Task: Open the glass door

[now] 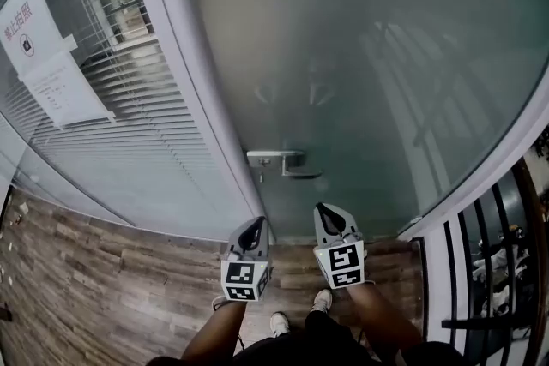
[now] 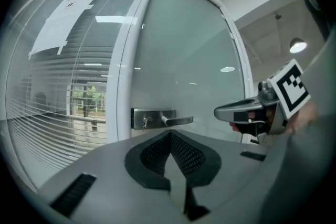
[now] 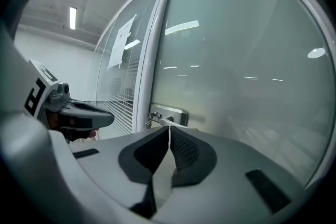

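The glass door (image 1: 369, 56) is shut and stands straight in front of both tongs. Its metal lever handle (image 1: 290, 160) sits at the left edge of the door, and in the head view it is a little above the two tips and between them. The left gripper (image 1: 255, 224) has its jaws pressed together with nothing between them, and the handle is ahead of it, not touched. The right gripper (image 1: 329, 213) is closed and empty in the same way, and its tips also stay apart from the handle. Just left of the handle runs the white door post (image 1: 184, 56). Beyond the post is a fixed glass panel (image 1: 111, 141) with blinds behind it and paper notices (image 1: 51, 56) on it. On the right the door ends at a white frame (image 1: 480, 184), and a black railing (image 1: 489, 270) stands just beside that frame. The wooden floor (image 1: 103, 270) stretches wide to the left of the person's shoes (image 1: 300, 311).
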Available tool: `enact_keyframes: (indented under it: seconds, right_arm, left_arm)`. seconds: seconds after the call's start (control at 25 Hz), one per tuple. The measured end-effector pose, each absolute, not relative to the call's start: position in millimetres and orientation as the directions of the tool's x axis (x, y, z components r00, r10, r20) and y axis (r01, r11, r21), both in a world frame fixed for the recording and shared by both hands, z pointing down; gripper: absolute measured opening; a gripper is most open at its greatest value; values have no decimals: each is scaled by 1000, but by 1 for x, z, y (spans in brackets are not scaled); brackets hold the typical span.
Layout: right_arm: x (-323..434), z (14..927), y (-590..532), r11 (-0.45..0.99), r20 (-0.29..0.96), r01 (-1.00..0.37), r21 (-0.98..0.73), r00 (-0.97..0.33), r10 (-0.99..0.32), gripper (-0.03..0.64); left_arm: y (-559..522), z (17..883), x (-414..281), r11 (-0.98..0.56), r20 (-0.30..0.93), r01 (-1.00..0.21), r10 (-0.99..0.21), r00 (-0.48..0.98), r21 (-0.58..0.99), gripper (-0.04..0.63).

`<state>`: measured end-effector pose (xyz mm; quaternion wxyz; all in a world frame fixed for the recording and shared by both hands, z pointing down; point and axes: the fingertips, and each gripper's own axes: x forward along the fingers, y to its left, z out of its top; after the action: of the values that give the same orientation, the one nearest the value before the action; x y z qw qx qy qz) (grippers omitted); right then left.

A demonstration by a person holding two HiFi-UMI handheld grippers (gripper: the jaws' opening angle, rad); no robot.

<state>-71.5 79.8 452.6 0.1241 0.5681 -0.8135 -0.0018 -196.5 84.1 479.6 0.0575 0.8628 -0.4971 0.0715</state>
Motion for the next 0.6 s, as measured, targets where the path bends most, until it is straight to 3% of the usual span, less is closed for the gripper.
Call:
enact_keyframes:
  seconds: [0.08, 0.28, 0.4, 0.6]
  right_arm:
    - [-73, 448, 57, 417, 216, -894, 165, -380, -900, 18]
    - [-84, 441, 17, 570, 304, -760, 313, -488, -818, 101]
    - [-93, 447, 3, 681, 414, -603, 416, -541, -732, 128]
    - [-111, 475, -13, 816, 608, -379, 436, -544, -578, 177]
  left_arm:
    - [66, 480, -193, -476, 172, -879, -865, 471, 13, 3]
    - [39, 488, -189, -425, 217, -905, -882, 418, 17, 3]
    - [28, 491, -190, -387, 214, -922, -899, 381, 15, 3]
    - [23, 498, -195, -337, 222, -941, -919, 327, -8, 3]
